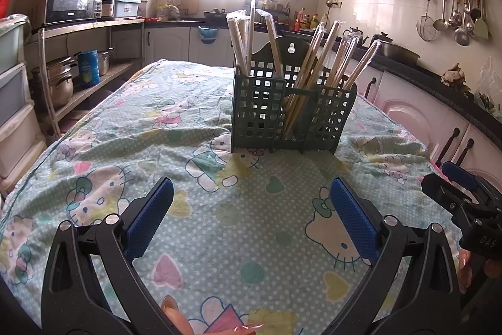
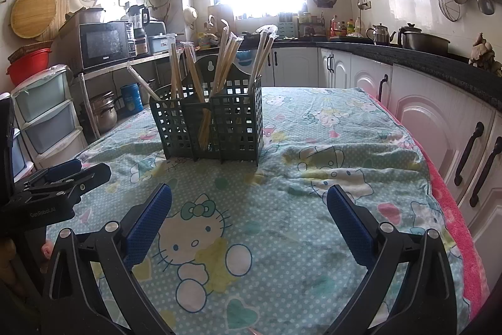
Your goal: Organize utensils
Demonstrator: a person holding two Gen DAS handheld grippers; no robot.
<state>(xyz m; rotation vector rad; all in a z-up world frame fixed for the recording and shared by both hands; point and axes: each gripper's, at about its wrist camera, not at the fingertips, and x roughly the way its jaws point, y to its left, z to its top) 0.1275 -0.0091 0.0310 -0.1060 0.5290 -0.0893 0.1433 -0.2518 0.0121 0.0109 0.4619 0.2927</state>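
You hold your left gripper (image 1: 251,193) and right gripper (image 2: 249,200) spread wide and empty over the tablecloth (image 1: 219,225), facing the green caddy (image 1: 291,112) of wrapped chopsticks (image 1: 317,62).

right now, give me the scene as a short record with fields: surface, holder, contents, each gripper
surface: table under a cartoon-cat print cloth
holder: dark green grid utensil holder, upright on the cloth, divided into compartments
contents: wrapped chopsticks standing in the compartments, leaning at angles; none seen loose on the cloth
left gripper: open, empty, short of the holder
right gripper: open, empty, short of the holder
background: kitchen counter, microwave, bright window
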